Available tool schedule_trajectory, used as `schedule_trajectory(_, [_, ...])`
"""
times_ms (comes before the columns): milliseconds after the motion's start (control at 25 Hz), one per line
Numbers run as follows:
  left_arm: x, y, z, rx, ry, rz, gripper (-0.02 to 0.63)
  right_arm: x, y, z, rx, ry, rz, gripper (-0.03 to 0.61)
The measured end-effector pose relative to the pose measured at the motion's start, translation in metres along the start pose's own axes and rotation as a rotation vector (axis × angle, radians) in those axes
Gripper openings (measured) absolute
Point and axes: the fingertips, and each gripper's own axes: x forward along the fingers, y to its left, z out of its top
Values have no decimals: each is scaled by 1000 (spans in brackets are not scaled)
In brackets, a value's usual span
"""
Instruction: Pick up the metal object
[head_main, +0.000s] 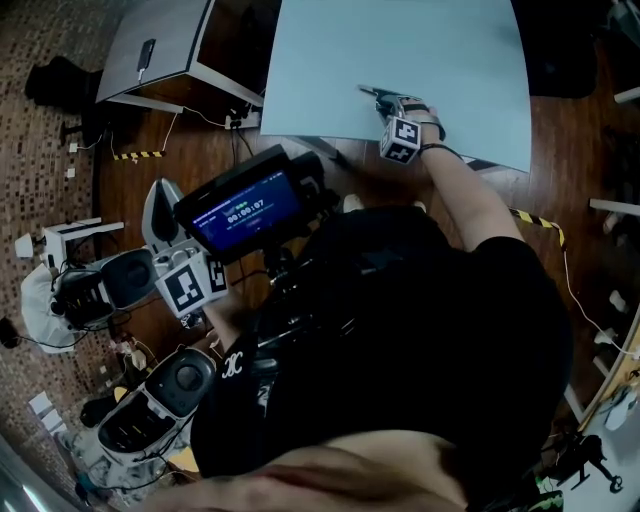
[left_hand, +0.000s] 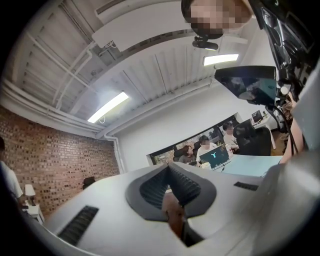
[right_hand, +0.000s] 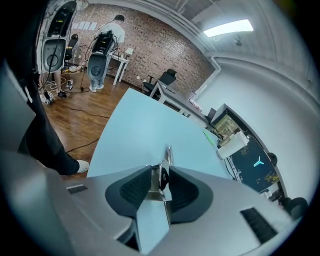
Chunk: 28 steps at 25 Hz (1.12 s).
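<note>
The metal object is a thin, shiny flat piece that sticks out forward from between the dark pads of my right gripper, which is shut on it. In the head view the right gripper hovers over the near edge of the pale blue table, and the metal object pokes out to the left of its tip. My left gripper is held low at the person's left side, pointing up at the ceiling. Its pads meet, with nothing held between them.
A device with a lit screen hangs in front of the person's chest. White machines and cables lie on the wooden floor at the left. A grey desk stands at the back left. Seated people with a laptop show in the left gripper view.
</note>
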Motion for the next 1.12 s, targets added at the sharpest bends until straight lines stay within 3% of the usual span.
schedule_trajectory(400, [0,-3,2,10,-4,-4,9,9,-2,-1,-15,25,15,83])
schedule_trajectory(640, [2,-3,5,7,-7,-4,9,-2,-13,5,44,-19,16,20])
schedule_trajectory(880, [9,-6,10,2,-21,-38,9,-24,-28,13,213,-67,-2,12])
schedule_trajectory(1120, [35,-46,10,-3,-33,-92,9,-48,-67,-9,440,-149,-74,11])
